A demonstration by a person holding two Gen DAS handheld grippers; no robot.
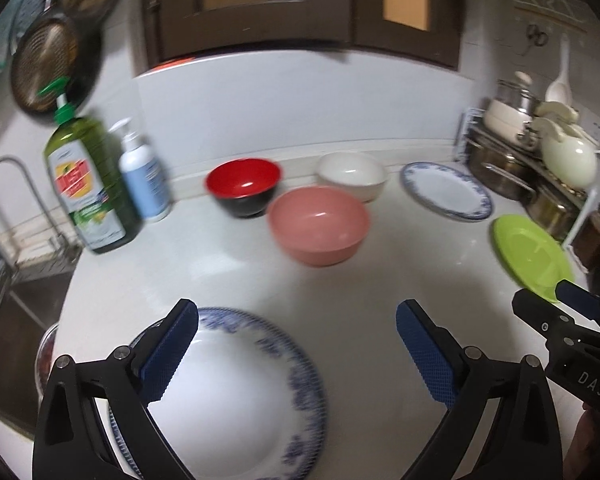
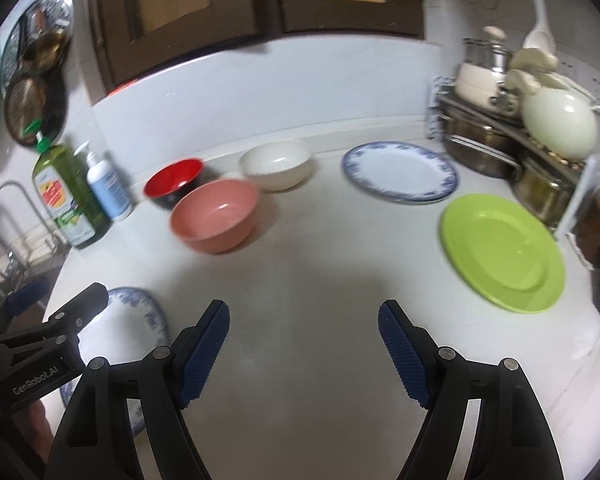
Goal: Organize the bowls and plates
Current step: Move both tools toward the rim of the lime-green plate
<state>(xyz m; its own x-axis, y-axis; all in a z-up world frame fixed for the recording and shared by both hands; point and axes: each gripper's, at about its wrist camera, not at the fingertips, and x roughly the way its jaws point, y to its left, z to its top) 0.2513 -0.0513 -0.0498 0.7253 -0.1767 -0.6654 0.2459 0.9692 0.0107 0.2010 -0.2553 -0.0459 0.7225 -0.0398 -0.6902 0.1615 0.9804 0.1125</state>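
On the white counter stand a red-and-black bowl (image 1: 244, 186) (image 2: 175, 181), a pink bowl (image 1: 319, 224) (image 2: 215, 214) and a white bowl (image 1: 352, 174) (image 2: 277, 164). A blue-rimmed plate (image 1: 446, 190) (image 2: 400, 171) lies at the back right, a green plate (image 1: 530, 256) (image 2: 502, 252) at the right. A second blue-rimmed plate (image 1: 240, 396) (image 2: 120, 324) lies near the front left. My left gripper (image 1: 296, 352) is open above that plate's right part, holding nothing. My right gripper (image 2: 304, 352) is open and empty over bare counter.
A green dish-soap bottle (image 1: 86, 184) and a blue pump bottle (image 1: 144, 176) stand at the left by the sink (image 1: 12, 288) and tap. A rack with pots and a cream jug (image 1: 568, 156) (image 2: 558, 120) fills the right back corner.
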